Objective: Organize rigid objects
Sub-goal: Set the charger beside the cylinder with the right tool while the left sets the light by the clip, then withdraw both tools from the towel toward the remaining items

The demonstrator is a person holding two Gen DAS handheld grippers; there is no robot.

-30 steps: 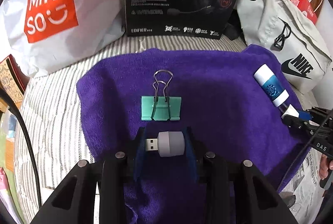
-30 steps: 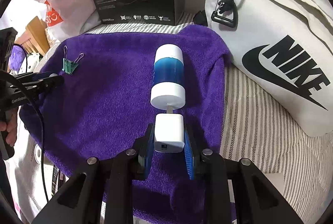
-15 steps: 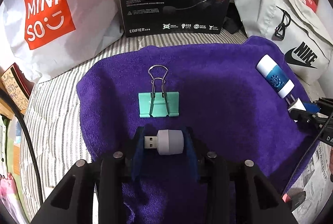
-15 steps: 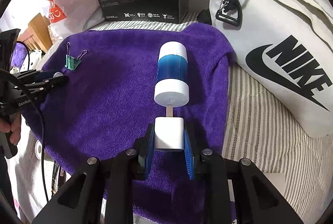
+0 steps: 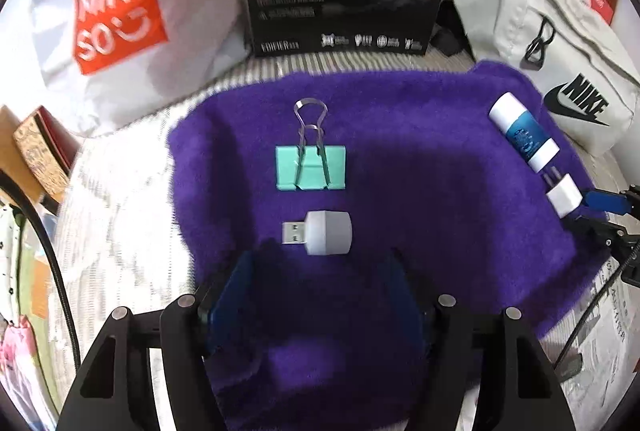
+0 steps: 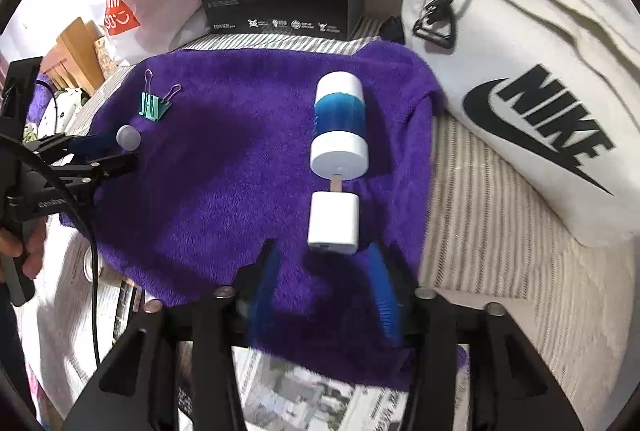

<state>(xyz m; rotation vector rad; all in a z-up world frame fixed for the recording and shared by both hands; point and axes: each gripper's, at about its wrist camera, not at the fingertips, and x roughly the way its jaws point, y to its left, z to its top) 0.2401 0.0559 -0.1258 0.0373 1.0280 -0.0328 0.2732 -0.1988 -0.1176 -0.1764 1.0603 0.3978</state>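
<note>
Left wrist view: left tool (image 5: pixel 320 271) spread, USB light (image 5: pixel 320 233) free on towel (image 5: pixel 420 191).

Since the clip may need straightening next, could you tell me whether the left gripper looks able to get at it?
Probably yes. The left gripper is open, and the clip lies flat on the towel straight ahead, but the USB light sits between them, so going over it seems necessary.

A purple towel (image 5: pixel 420 191) covers the striped bed (image 6: pixel 480 231).

Left tongs (image 5: pixel 320 271) and right tongs (image 6: pixel 324 271), both spread, empty.
</note>
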